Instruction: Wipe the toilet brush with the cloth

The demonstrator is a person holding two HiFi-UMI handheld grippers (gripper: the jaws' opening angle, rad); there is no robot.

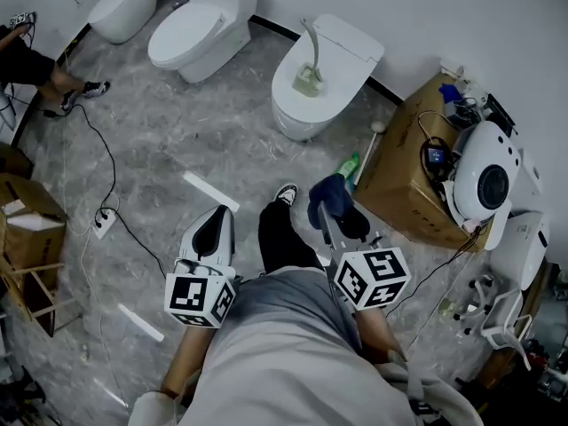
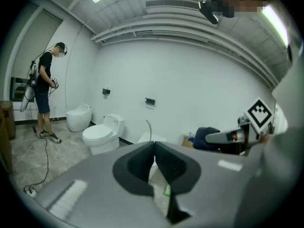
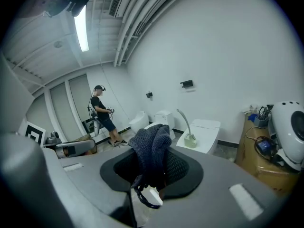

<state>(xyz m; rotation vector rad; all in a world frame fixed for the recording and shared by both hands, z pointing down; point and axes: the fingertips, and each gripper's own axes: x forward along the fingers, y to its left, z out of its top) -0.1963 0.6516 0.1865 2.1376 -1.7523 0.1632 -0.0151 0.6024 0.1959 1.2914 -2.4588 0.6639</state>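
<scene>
Dark blue knitted cloth (image 3: 153, 148) sits clamped in the right tool (image 1: 327, 211), the left tool (image 2: 155, 145) closed on nothing, while the toilet brush (image 1: 310, 60) lies on the nearest toilet's lid (image 1: 351, 51), apparently not yet wiped.

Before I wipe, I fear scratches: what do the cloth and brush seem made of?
Cloth: dark blue knit fabric, matte; ribbed yarn and a loose loop show. Brush: probably plastic, pale and smooth, going by its thin curved handle and moulded base.
</scene>
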